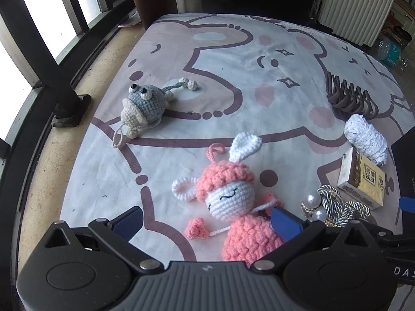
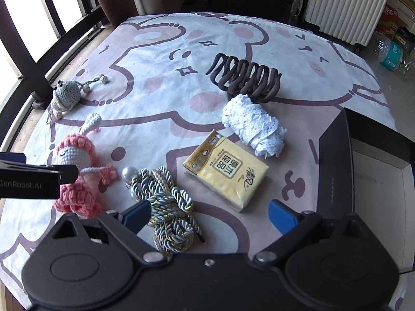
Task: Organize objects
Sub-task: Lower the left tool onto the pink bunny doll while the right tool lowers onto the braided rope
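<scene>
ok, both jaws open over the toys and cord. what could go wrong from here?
1. The left gripper straddles the pink crochet doll; its thin string with the pink knot could snag.
2. The braided cord lies loosely tangled by the right gripper, with pearls attached; a grab may lift only part.

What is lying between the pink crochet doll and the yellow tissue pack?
The twisted cord bundle with pearls lies between the pink crochet doll and the yellow tissue pack; the right wrist view shows it best.

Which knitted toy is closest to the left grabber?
The pink doll, lying between the left gripper's open fingers. The grey toy sits farther off, near the window.
</scene>
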Demonstrator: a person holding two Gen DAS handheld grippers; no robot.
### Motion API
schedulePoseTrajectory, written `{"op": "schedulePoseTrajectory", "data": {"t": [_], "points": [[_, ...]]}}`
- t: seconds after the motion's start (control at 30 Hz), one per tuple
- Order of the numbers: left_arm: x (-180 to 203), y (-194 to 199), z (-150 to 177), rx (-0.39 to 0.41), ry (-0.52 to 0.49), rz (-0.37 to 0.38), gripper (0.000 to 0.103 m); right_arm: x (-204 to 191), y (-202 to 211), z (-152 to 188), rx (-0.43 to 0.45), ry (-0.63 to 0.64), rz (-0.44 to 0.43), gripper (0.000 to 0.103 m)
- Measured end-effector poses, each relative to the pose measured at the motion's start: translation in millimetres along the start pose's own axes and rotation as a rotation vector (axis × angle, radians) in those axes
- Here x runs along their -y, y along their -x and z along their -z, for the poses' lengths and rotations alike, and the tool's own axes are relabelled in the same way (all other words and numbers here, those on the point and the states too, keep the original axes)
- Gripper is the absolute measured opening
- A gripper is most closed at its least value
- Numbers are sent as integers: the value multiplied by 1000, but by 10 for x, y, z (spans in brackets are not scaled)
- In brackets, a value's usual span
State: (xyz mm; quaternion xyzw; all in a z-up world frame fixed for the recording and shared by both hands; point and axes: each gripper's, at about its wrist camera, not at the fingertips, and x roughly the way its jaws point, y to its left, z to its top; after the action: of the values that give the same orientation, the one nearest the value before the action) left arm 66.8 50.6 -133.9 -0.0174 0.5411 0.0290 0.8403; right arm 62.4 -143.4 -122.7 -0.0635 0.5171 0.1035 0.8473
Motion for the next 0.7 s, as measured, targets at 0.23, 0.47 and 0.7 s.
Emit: {"op": "schedulePoseTrajectory", "data": {"t": [0.23, 0.47, 0.7], "points": [[33, -77, 2, -27, 18, 31, 103, -64, -62, 12, -18, 43, -4, 96], [33, -128, -18, -49, 25, 46, 103, -99, -93, 7, -39, 59, -50, 86], [46, -161, -36, -63, 32, 61, 93, -112, -100, -2, -63, 63, -120, 64]]}}
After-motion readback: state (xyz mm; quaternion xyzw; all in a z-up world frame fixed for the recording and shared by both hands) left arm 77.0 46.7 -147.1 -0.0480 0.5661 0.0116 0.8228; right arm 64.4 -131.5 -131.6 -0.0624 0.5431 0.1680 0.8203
